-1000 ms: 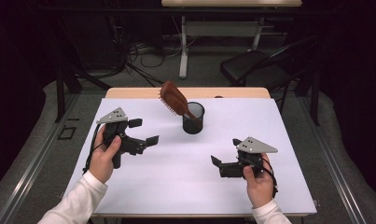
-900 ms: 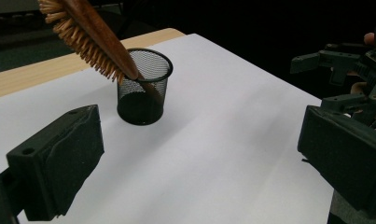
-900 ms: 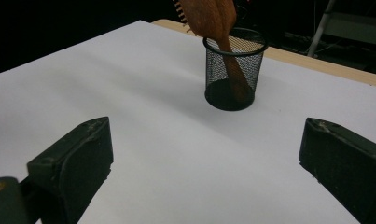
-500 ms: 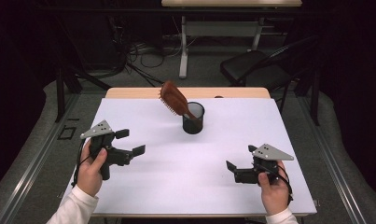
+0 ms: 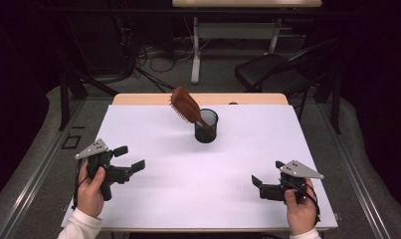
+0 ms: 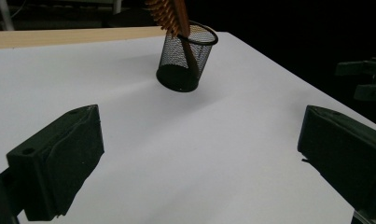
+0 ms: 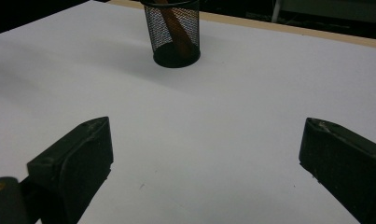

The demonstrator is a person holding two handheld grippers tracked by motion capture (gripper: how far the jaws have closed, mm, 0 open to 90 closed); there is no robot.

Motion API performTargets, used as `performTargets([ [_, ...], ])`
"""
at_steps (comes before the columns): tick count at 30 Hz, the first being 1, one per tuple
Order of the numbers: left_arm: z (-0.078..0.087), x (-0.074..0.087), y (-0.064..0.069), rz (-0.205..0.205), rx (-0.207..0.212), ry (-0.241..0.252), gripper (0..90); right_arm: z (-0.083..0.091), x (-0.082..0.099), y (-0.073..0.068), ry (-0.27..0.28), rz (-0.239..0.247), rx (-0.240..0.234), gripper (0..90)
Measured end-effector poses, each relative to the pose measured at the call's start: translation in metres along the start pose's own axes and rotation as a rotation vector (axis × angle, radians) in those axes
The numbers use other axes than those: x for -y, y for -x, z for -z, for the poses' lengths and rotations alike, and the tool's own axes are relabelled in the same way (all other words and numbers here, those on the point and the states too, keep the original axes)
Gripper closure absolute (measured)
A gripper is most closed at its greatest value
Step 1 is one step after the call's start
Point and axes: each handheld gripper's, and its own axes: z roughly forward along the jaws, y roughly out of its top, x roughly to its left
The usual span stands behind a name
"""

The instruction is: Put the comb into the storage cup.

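Both hand-held grippers have pulled back toward the near edge of the bench (image 5: 138,129) over the last second. The left hand-held gripper (image 5: 130,159) has drifted out to the near-left, the right hand-held gripper (image 5: 256,181) down to the near-right corner. Both are now well apart from the cup (image 5: 206,126).

Left: jaws spread wide, nothing between them, bare white bench showing in the gap in the left gripper view. Right: same, jaws wide apart and empty in the right gripper view.

Hairbrush (image 5: 184,105) stands handle-down in the black mesh cup, leaning left, bristle head sticking well out above the rim. It looks unchanged across the three high-view frames. The cup sits upright toward the far middle of the bench.

My read: the brush is already placed, and this is the retreat after release. Nothing is left in hand, so the work looks finished or close to it. The only risk I see is that the brush leans far out, so the cup may be top-heavy if bumped.

Count:
- hairbrush: 1
- mesh cup: 1
- hand-held grippers: 2, both empty
- bench: 1; another table stands behind it, and a dark chair (image 5: 272,74) sits off to the far right
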Motion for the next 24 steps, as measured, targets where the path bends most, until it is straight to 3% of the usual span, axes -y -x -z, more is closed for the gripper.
performTargets([
  [11, 0.002, 0.027, -0.013, 0.091, -0.011, 0.055, 0.4, -0.002, 0.010, 0.007, 0.006, -0.024, 0.026, 2.6],
  [24, 0.010, 0.042, -0.023, 0.065, -0.094, 0.097, 0.4, -0.004, 0.024, 0.017, -0.005, -0.037, 0.063, 2.6],
])
